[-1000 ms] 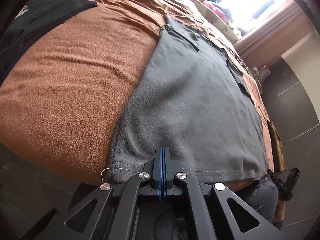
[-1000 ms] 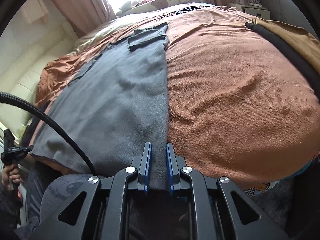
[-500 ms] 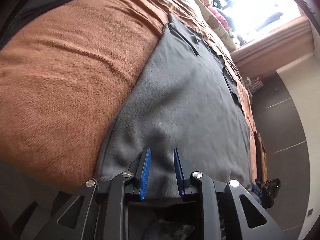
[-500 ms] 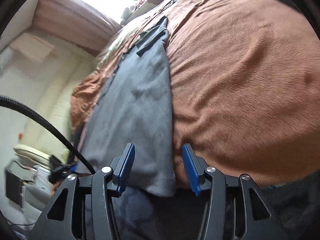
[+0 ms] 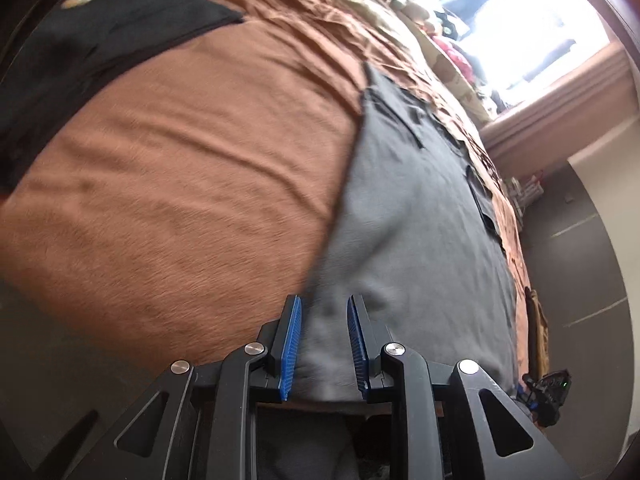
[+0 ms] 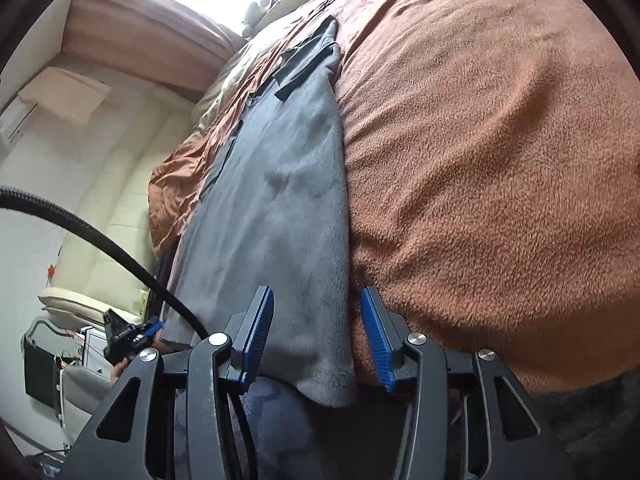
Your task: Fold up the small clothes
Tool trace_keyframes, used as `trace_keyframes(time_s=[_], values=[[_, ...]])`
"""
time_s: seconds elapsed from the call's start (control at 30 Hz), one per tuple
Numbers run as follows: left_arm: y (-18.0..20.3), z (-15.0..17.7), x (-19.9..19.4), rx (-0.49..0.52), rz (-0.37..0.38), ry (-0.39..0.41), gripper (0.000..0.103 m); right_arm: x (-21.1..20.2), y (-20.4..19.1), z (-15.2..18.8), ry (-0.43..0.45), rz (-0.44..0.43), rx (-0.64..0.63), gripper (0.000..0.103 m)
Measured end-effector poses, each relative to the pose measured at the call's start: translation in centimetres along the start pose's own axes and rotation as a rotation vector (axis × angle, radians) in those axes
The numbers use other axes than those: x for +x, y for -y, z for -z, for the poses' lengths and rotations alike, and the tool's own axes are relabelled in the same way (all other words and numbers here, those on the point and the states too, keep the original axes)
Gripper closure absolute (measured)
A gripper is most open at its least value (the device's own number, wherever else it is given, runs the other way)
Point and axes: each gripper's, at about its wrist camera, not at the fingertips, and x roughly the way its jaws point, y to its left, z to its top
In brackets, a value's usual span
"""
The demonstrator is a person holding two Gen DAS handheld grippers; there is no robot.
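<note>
A brown fleece blanket (image 5: 180,200) covers the bed, and the grey T-shirt (image 5: 416,232) lies flat on it as a long strip, its sides folded in so that dark sleeve edges show along the far part. Its hem reaches the near edge of the bed and one lower corner hangs a little over it in the right wrist view. The cloth is plain, soft and slightly rumpled near the hem; no label, brand or writing can be read on it. A black garment (image 5: 80,52) with a small pale print lies at the far left of the blanket, well apart from the shirt.

The left gripper (image 5: 322,340) stands spread, its 2 blue pads on either side of the hem without pressing it. The right gripper (image 6: 316,336) is also spread, its jaws closing slightly, with the shirt's right edge and hanging corner between the pads but not pinched.

1 second earlier both grippers were clamped on the hem; now both have let go and the hem rests on the bed. The left view is blurred from motion. A black cable (image 6: 100,240) curves past the right gripper.
</note>
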Motion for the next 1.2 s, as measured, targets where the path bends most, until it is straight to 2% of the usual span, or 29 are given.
trace_keyframes(time_s=[0.07, 0.37, 0.4, 0.43, 0.6, 0.63, 0.67, 0.7, 0.73, 1.0, 1.2], values=[[-0.8, 0.3, 0.3, -0.02, 0.0, -0.018, 0.078, -0.1, -0.2, 0.3, -0.002, -0.007, 0.0, 0.06], [-2.2, 1.6, 0.3, -0.077, 0.099, -0.028, 0.074, 0.1, 0.2, 0.7, -0.004, -0.052, 0.03, 0.06], [-2.4, 1.4, 0.5, -0.088, 0.109, -0.026, 0.074, 0.4, 0.2, 0.5, 0.001, -0.053, 0.033, 0.062], [-2.3, 1.2, 0.8, -0.092, 0.123, -0.024, 0.074, 0.7, 0.2, 0.5, 0.003, -0.042, 0.03, 0.07], [-1.7, 0.4, 2.5, -0.123, 0.17, -0.023, 0.075, 2.1, 0.1, -0.3, 0.006, 0.003, 0.057, 0.093], [-1.3, 0.4, 2.5, -0.111, 0.152, -0.02, 0.077, 2.2, -0.1, -0.4, 0.004, 0.018, 0.057, 0.096], [-1.1, 0.4, 2.5, -0.1, 0.134, -0.024, 0.09, 2.1, -0.3, -0.4, 0.003, 0.027, 0.053, 0.096], [-0.9, 0.4, 2.6, -0.089, 0.116, -0.036, 0.095, 2.0, -0.7, -0.4, 0.003, 0.037, 0.042, 0.098], [-0.8, 0.4, 2.6, -0.086, 0.115, -0.04, 0.095, 1.8, -1.1, -0.3, 0.001, 0.042, 0.032, 0.101], [0.1, -0.3, -1.4, -0.084, 0.219, 0.06, 0.098, -1.7, -4.3, -0.3, 0.086, -0.037, 0.002, 0.103], [2.2, -0.6, -4.4, -0.052, 0.275, 0.125, 0.099, -3.9, -6.6, -0.1, 0.148, -0.057, -0.017, 0.103]])
